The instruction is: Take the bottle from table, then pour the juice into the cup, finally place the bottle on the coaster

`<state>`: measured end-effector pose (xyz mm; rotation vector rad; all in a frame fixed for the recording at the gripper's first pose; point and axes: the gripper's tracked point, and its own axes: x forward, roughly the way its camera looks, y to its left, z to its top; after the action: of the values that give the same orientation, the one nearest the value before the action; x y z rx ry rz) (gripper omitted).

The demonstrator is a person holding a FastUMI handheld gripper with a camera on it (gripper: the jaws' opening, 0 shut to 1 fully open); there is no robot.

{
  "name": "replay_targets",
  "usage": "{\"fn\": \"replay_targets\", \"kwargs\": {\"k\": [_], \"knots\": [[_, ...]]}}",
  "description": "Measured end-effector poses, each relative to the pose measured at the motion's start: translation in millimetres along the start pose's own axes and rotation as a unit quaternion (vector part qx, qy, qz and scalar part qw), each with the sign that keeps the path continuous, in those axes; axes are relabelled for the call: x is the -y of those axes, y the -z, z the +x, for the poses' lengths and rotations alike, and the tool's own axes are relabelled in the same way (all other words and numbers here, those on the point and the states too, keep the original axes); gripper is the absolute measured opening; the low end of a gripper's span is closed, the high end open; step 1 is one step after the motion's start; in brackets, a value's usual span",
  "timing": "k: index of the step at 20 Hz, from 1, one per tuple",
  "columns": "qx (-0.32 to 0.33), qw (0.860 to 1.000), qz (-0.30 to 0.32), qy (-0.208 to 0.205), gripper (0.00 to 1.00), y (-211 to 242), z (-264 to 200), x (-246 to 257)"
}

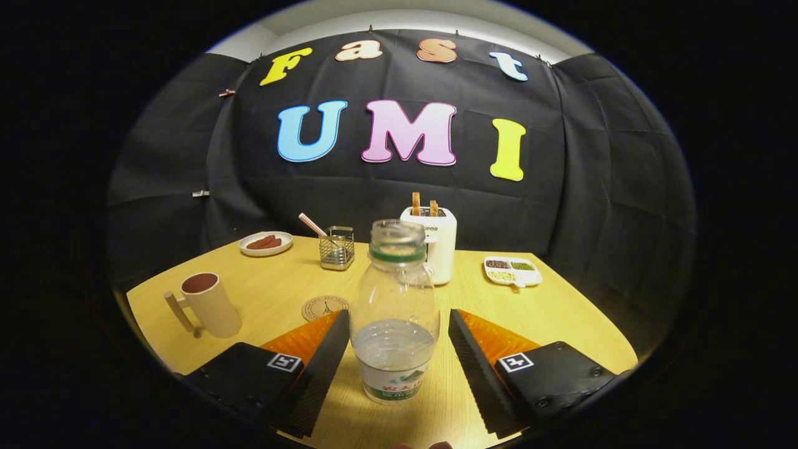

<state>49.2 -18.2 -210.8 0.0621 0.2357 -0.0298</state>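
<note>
A clear plastic bottle (394, 312) stands upright on the wooden table (561, 312), uncapped, with a green neck ring and liquid in its lower part. It sits between my two fingers. My gripper (397, 321) is open: a small gap shows between each ribbed pad and the bottle's sides. A beige cup (211, 304) with a wooden handle stands to the left, beyond the left finger (321, 362). A round cork coaster (323, 307) lies flat just past the left fingertip, left of the bottle.
Behind the bottle stands a white toaster (436, 240) with slices in it. A wire holder (337, 248) with a striped straw, a plate of sausages (265, 242) and a divided dish of grains (512, 271) line the table's far side.
</note>
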Motion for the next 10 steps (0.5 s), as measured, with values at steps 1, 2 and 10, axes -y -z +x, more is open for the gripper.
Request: {"fn": "replay_targets", "kwargs": {"k": [1, 2, 10], "knots": [[0.0, 1.0, 0.003, -0.002, 0.98, 3, 0, -1], [0.0, 1.0, 0.003, -0.003, 0.98, 5, 1, -3], [0.005, 1.0, -0.003, -0.013, 0.93, 12, 5, -11]]}}
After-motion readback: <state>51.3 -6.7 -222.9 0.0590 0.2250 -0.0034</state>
